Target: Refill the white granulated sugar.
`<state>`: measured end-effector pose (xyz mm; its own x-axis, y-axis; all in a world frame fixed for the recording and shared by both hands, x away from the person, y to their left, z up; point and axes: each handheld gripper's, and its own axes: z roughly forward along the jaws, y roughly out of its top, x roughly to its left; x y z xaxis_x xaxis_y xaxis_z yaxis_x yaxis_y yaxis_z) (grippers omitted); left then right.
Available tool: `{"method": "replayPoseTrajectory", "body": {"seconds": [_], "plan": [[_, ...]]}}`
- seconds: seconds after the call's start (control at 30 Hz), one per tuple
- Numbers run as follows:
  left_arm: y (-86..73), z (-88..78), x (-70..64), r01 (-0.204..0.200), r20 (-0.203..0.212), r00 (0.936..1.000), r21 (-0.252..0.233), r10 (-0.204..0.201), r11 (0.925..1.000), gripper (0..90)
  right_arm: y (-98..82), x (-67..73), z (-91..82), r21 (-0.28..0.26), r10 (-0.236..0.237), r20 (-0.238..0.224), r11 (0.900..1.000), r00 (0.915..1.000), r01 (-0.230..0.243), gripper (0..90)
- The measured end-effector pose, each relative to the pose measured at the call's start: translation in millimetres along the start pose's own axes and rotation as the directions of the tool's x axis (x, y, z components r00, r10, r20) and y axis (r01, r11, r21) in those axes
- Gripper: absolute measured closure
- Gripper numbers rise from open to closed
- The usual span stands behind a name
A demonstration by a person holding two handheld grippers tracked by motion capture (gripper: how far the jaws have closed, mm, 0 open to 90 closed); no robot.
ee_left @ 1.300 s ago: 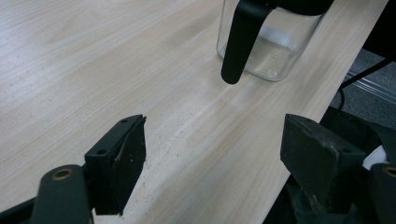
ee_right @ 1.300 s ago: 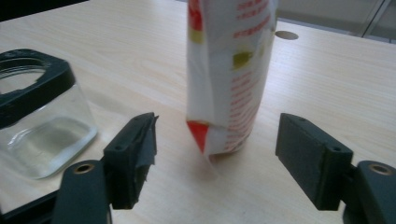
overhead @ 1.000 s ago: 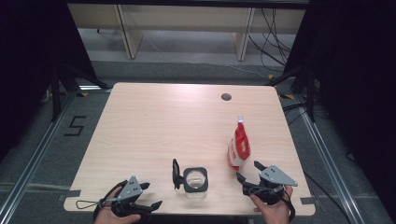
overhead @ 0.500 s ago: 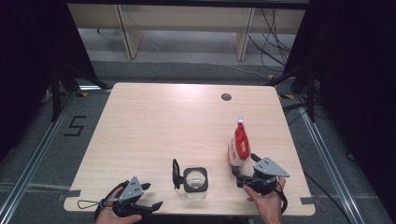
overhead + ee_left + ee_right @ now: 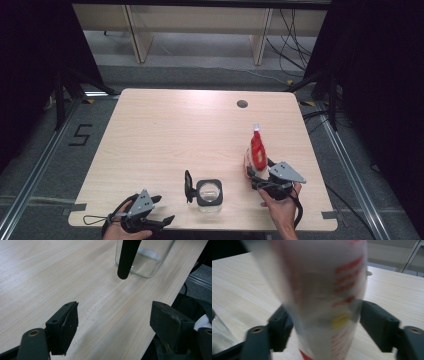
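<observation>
A red and white squeeze bottle stands upright at the table's front right. My right gripper has just been closing around its lower part. In the right gripper view the blurred bottle spans the gap of that gripper, and both pads touch its sides. A square glass jar with a black rim and an upright black handle stands at the front middle. Open and with nothing in it, my left gripper rests at the front left edge. Its own view puts the jar ahead of the left gripper.
The pale wooden table has a round cable hole near its far right. Dark floor with rails and cables surrounds it. Shelving legs stand beyond the far edge.
My right gripper has moved in from the front right edge to the bottle, and its jaws now sit on both sides of it. The left gripper has stayed where it was.
</observation>
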<state>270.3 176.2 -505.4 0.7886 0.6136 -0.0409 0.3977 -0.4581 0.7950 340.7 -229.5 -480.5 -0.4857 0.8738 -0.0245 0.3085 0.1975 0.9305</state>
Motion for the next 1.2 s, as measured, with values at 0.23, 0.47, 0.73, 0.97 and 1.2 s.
{"method": "replayPoseTrajectory", "body": {"seconds": [0.23, 0.47, 0.73, 0.97, 1.2], "plan": [[0.1, 0.5, 0.1, 0.017, -0.014, 0.9998, -0.005, -0.017, 0.9998, 22.5, 3.4, -9.0, -0.6, 0.020, -0.030, -0.052, 0.999, 0.9982, 0.031, 35.1], [0.6, -0.8, 0.8, 0.014, -0.006, 0.9999, -0.005, -0.014, 0.9999, 23.3, 8.9, -28.6, 1.7, 0.043, -0.059, -0.157, 0.997, 0.9858, 0.066, 37.7], [1.4, -1.6, -0.2, 0.020, 0.001, 0.9998, -0.034, -0.020, 0.9992, 23.8, 4.4, -32.5, 2.7, 0.004, -0.020, -0.144, 1.000, 0.9894, 0.021, 30.5], [1.7, -0.6, -1.2, -0.005, 0.003, 1.0000, -0.032, 0.005, 0.9995, 24.0, -4.3, -19.1, 9.8, -0.028, 0.130, -0.086, 0.991, 0.9878, -0.133, 22.8], [1.2, 0.8, -2.7, 0.006, 0.006, 1.0000, -0.033, -0.006, 0.9994, 24.0, -7.8, -20.0, 15.7, -0.051, 0.128, -0.069, 0.990, 0.9893, -0.132, 22.4]]}}
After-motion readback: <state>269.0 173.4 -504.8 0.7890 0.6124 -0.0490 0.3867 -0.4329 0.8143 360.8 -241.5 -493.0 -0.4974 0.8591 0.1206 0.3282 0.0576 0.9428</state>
